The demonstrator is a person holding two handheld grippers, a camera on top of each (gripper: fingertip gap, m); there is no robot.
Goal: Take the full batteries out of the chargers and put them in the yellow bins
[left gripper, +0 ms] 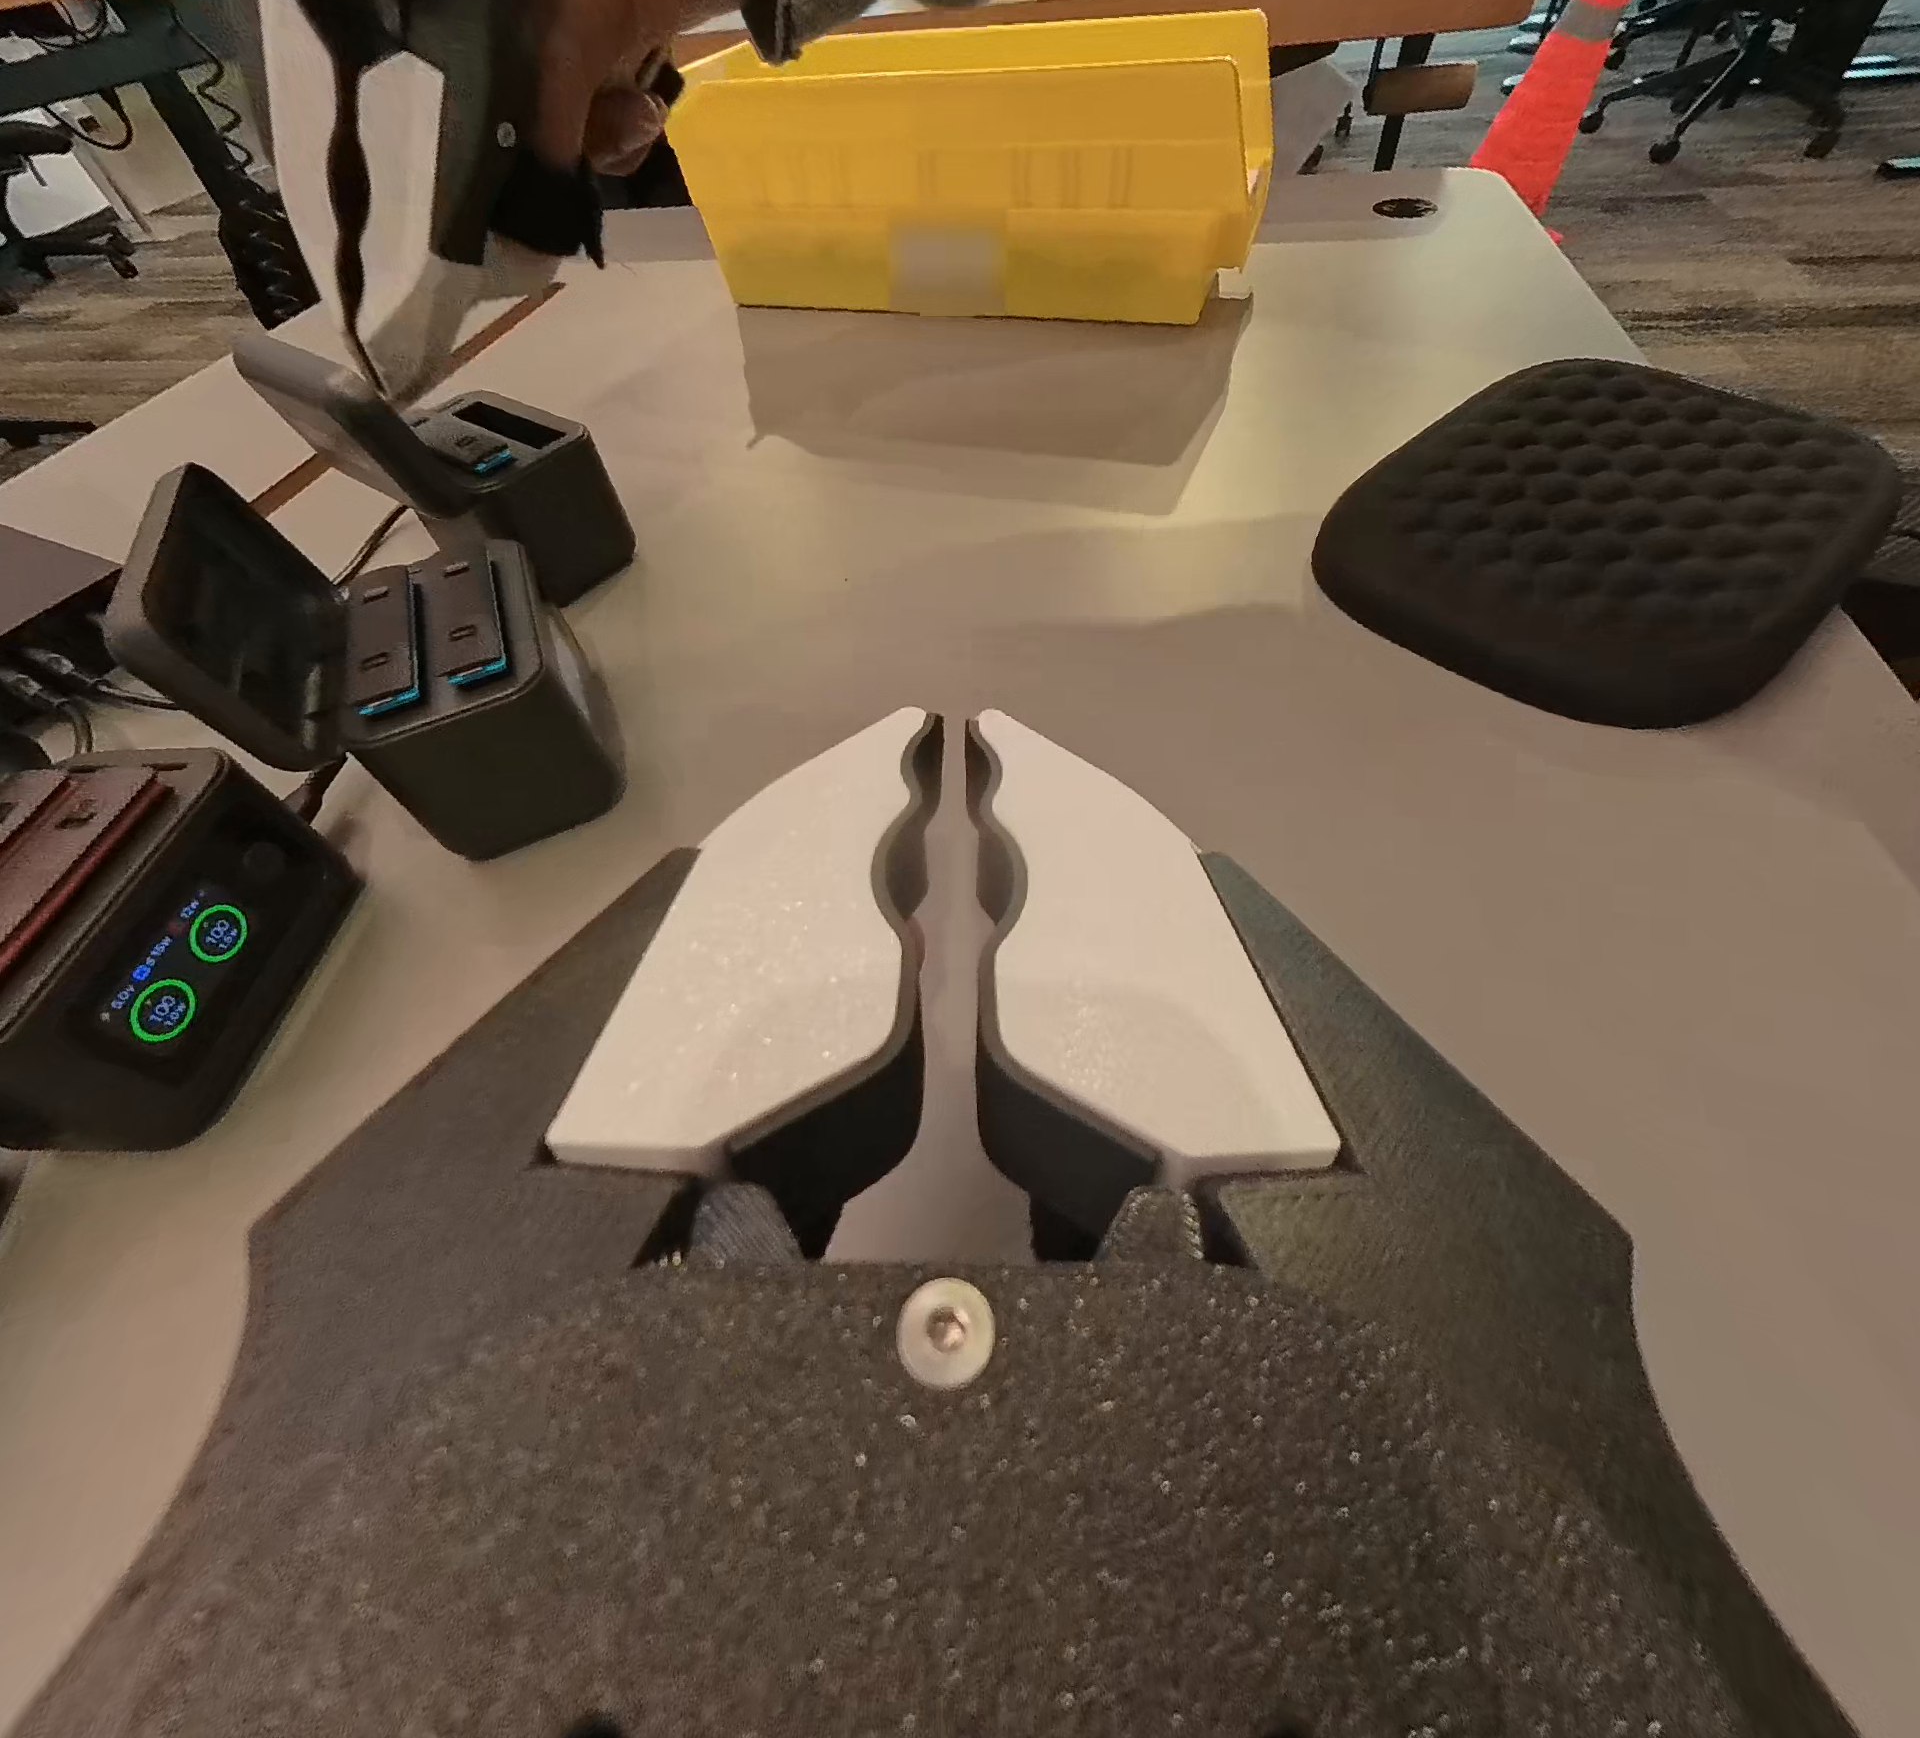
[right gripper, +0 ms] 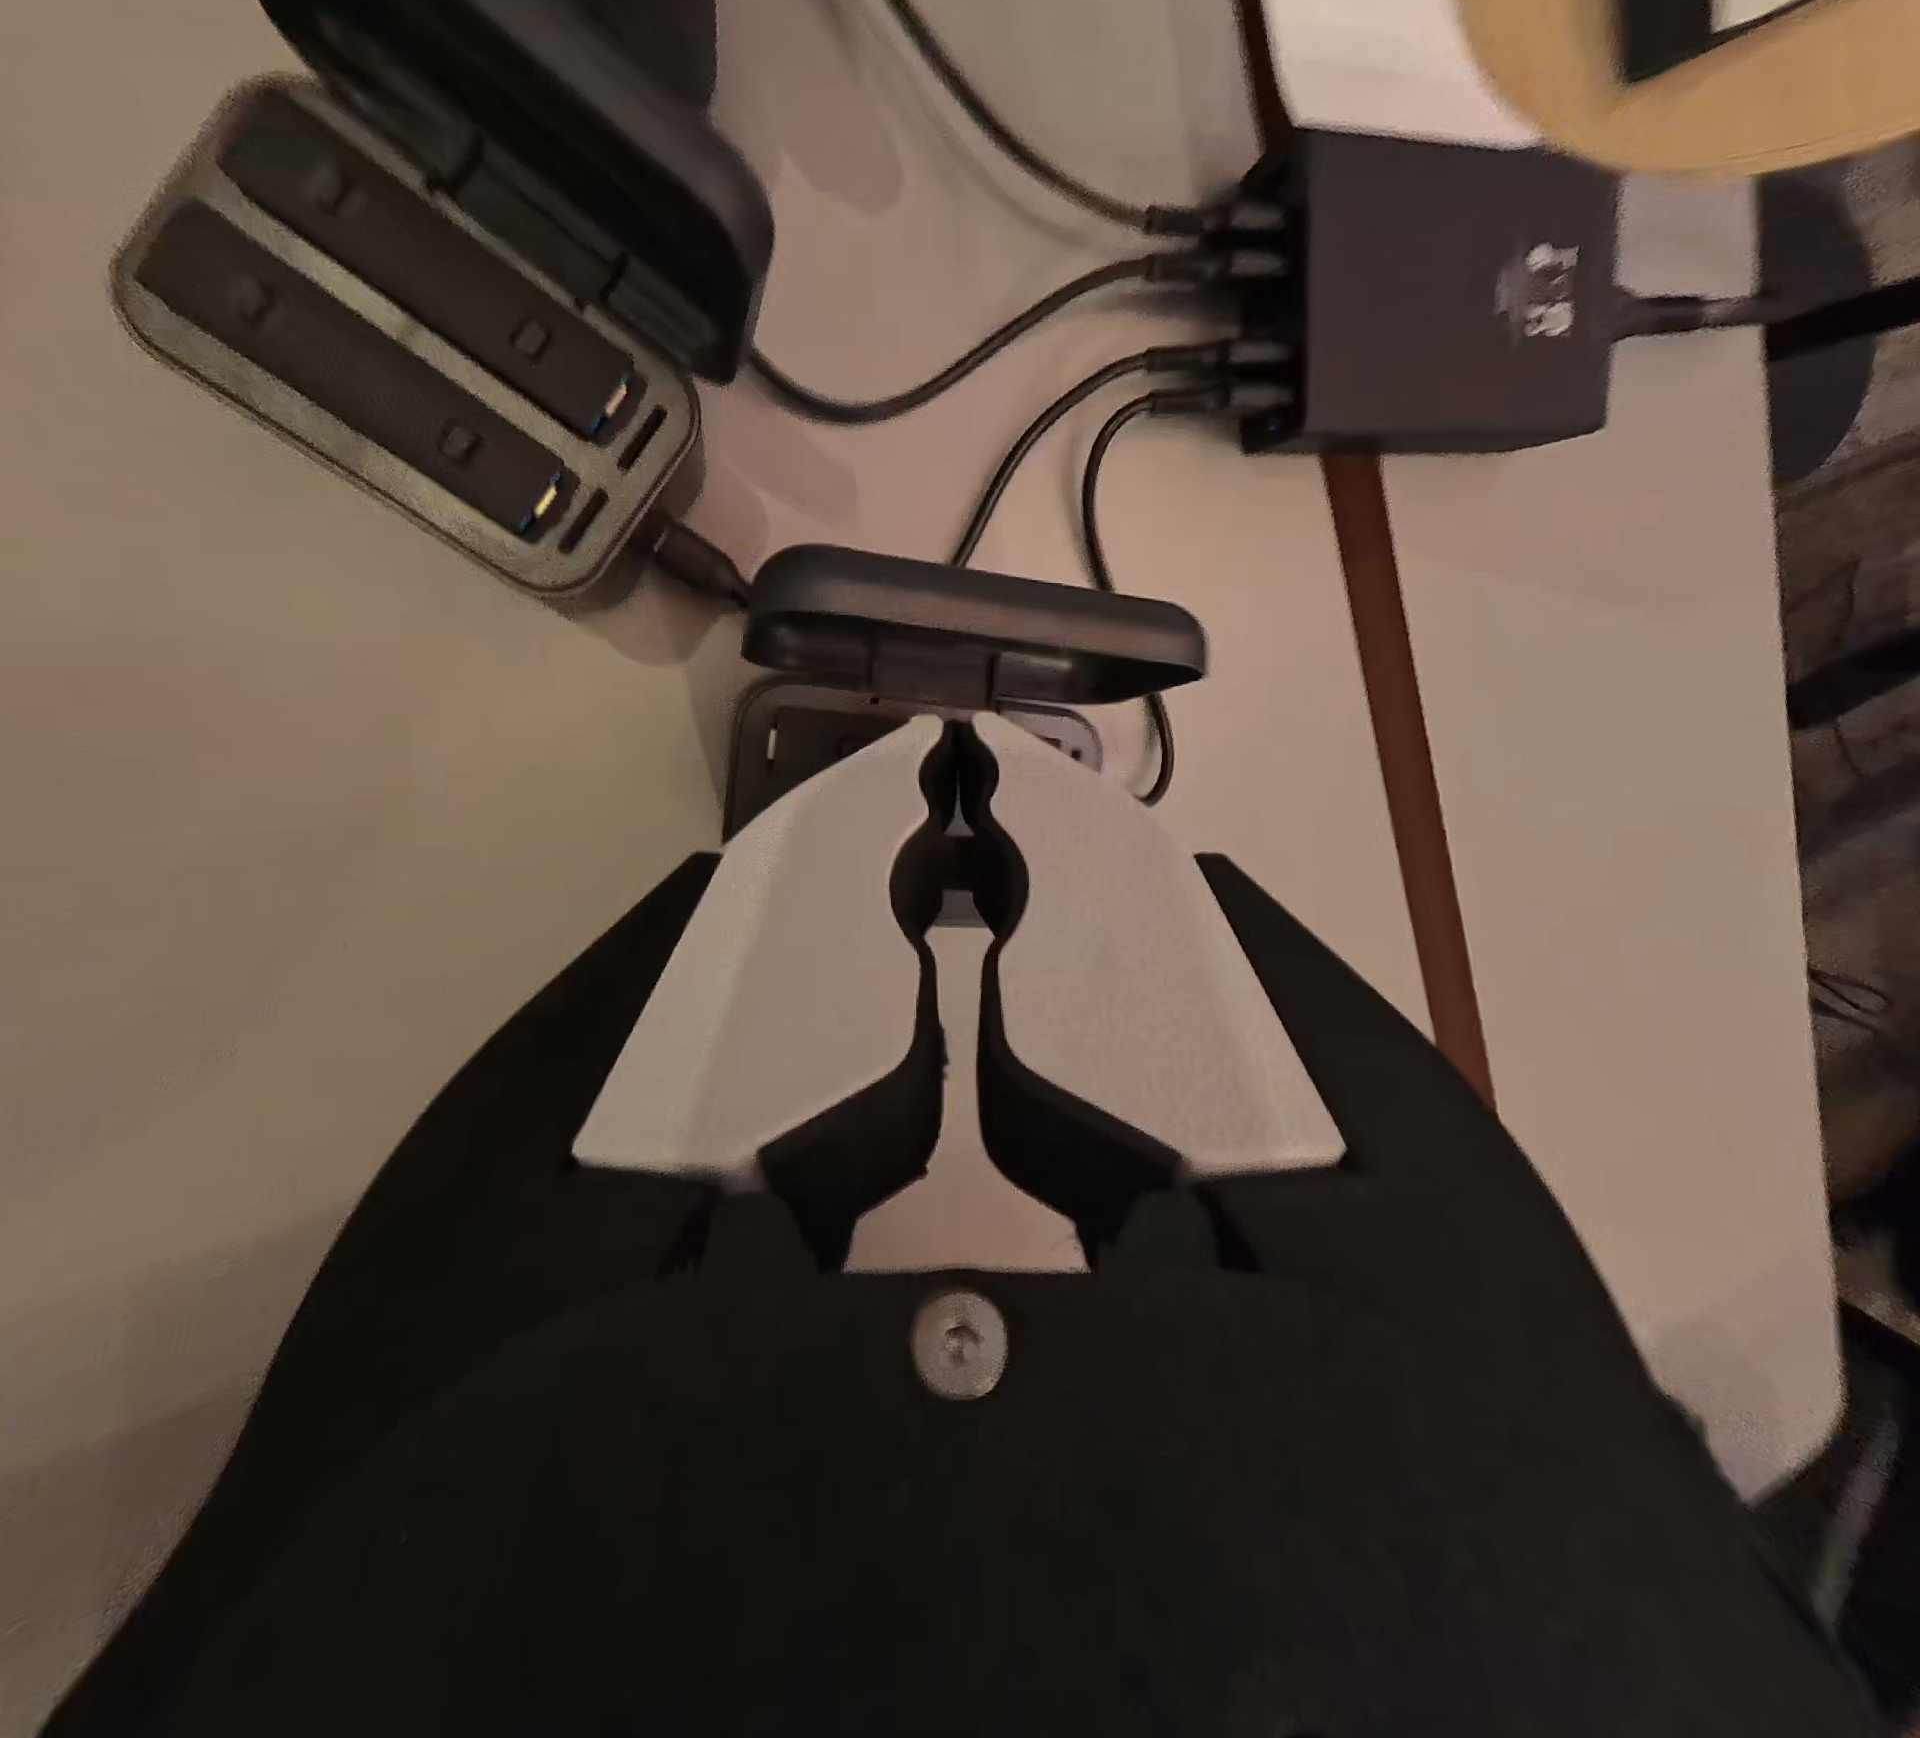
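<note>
Pale surface (left gripper: 1039, 608) first: chargers line its left edge, the middle charger (left gripper: 457, 712) with two batteries (left gripper: 426, 639) seated. Right tongs (left gripper: 364, 358) dip into the far charger (left gripper: 540, 483), apparently pinching something, though I cannot tell what. Best pull straight up, clear of the lid (right gripper: 971, 618). Left tongs (left gripper: 954, 732) hover nearly pressed together, empty. Yellow bin (left gripper: 977, 171) waits behind. Only the right wrist view shows the power hub (right gripper: 1455, 296).

left gripper (left gripper: 954, 732): white fingers | black textured body | silver screw (left gripper: 944, 1331)
</note>
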